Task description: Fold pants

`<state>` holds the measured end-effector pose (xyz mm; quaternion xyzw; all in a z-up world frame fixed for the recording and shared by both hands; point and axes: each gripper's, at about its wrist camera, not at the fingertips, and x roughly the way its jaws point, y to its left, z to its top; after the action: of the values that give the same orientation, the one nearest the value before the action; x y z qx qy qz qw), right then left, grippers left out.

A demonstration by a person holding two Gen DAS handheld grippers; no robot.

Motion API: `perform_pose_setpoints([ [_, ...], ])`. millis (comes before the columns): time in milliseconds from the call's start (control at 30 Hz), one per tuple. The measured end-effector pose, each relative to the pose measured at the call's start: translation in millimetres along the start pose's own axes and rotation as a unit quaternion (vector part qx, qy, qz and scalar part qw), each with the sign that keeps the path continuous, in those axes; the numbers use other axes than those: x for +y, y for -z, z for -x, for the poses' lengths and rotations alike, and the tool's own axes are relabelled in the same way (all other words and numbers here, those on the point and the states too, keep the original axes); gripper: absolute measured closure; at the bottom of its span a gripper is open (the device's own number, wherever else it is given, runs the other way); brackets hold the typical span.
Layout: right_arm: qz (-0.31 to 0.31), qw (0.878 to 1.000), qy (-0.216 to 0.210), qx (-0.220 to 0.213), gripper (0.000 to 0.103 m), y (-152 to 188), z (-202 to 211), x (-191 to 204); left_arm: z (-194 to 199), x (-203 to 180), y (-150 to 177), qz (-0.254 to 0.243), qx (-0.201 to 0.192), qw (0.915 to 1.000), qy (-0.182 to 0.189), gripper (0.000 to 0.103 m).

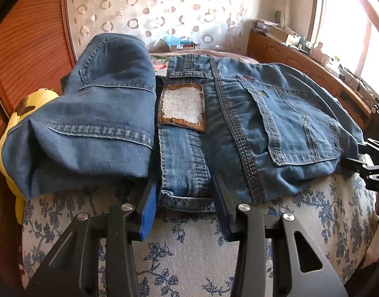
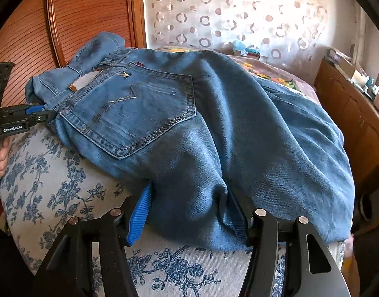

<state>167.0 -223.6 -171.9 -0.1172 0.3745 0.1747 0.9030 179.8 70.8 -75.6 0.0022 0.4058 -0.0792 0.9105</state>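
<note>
Blue jeans (image 1: 251,123) lie spread on the floral bedspread (image 1: 189,259), back pocket (image 2: 130,109) up, a worn waistband patch (image 1: 182,106) straight ahead of the left gripper (image 1: 185,193). Its jaws sit either side of the waistband edge, pads against the denim, gripping it. Left of those jaws, a folded-over leg (image 1: 90,123) bulges up, and a yellow plush toy (image 1: 18,123) peeks out behind it. The right gripper (image 2: 189,212) has a bunched fold of denim between its jaws, pinched. Far beyond, a cardboard box (image 1: 182,45) holds something blue; a cluttered wooden cabinet (image 1: 313,74) runs along the right.
</note>
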Motion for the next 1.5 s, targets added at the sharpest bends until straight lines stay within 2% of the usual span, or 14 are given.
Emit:
perform_pose_setpoints([
  [67, 0.002, 1.0, 0.002, -0.001, 0.043, 1.1, -1.5, 1.0, 4.2, -2.9, 0.3, -0.001, -0.007, 1.0, 0.004, 0.075],
  [167, 0.007, 1.0, 0.001, -0.005, 0.044, 2.4, 0.2, 0.9, 14.9, -10.8, 0.3, -0.013, -0.019, 0.9997, 0.0, 0.077],
  [233, 0.012, 1.0, 0.01, -0.007, 0.056, 3.5, 1.0, -1.2, 25.2, -14.3, -1.3, -0.017, -0.032, 0.9993, 0.0, 0.078],
  [267, 0.013, 1.0, 0.013, -0.009, 0.069, 4.3, 2.0, -2.2, 29.6, -14.8, -2.4, -0.018, -0.038, 0.9991, 0.001, 0.078],
  [333, 0.003, 1.0, -0.002, -0.012, 0.081, 4.4, 6.7, -7.4, 39.5, -18.1, -3.8, -0.023, -0.05, 0.9985, 0.005, 0.079],
  [367, -0.003, 1.0, -0.008, -0.015, 0.087, 4.8, 9.6, -9.9, 45.3, -21.0, -4.3, -0.027, -0.058, 0.998, 0.006, 0.079],
  [433, -0.008, 1.0, -0.014, -0.024, 0.09, 5.5, 17.4, -12.3, 56.7, -26.7, -4.5, -0.034, -0.073, 0.9967, 0.005, 0.079],
  [733, 0.007, 0.996, -0.01, -0.091, 0.092, 8.2, 77.2, -5.1, 108.5, -19.1, -9.7, -0.024, -0.139, 0.99, 0.01, 0.079],
  [967, 0.026, 0.991, -0.038, -0.123, 0.092, 27.0, 116.0, 22.1, 148.0, 3.0, 10.9, 0.002, -0.17, 0.9855, -0.003, 0.079],
  [1067, 0.036, 0.99, -0.059, -0.121, 0.092, 40.6, 121.3, 33.7, 155.9, 16.8, 24.8, 0.018, -0.165, 0.9861, -0.008, 0.079],
  [1300, 0.021, 0.993, -0.085, -0.08, 0.092, 69.6, 97.6, 29.3, 139.3, 13.5, 58.7, 0.011, -0.111, 0.9938, -0.008, 0.079],
  [1433, 0.017, 0.994, -0.086, -0.07, 0.09, 72.8, 92.4, 26.6, 138.3, 5.0, 63.7, -0.001, -0.1, 0.9949, -0.006, 0.077],
  [1500, 0.012, 0.994, -0.09, -0.068, 0.086, 69.0, 90.5, 26.8, 143.1, 3.8, 65.8, -0.007, -0.096, 0.9953, -0.003, 0.076],
])
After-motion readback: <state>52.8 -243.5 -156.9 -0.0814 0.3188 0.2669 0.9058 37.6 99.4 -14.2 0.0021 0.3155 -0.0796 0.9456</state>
